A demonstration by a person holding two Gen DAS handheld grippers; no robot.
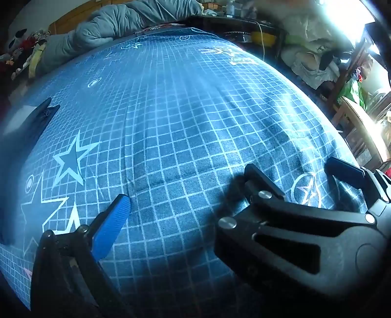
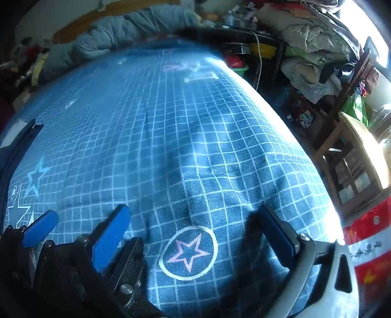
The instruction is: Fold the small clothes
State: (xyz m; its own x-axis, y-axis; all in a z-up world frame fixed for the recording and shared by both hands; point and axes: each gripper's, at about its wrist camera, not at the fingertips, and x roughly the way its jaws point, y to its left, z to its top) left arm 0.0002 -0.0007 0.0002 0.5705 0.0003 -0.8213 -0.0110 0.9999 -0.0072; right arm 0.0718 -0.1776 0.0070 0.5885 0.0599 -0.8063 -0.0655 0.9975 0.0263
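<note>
We see both grippers hovering low over the blue grid-and-star bedsheet (image 1: 171, 117), side by side. The left gripper (image 2: 78, 230) and the right gripper (image 2: 195, 234) have their fingers spread, holding nothing. A dark blue garment (image 1: 36, 119) lies at the bed's far left edge, well apart from both.

A blue grid-and-star bedsheet (image 1: 171, 117) covers the bed, with a grey quilt (image 1: 117, 22) bunched at its head and a wooden chair (image 2: 342, 137) beside it.
</note>
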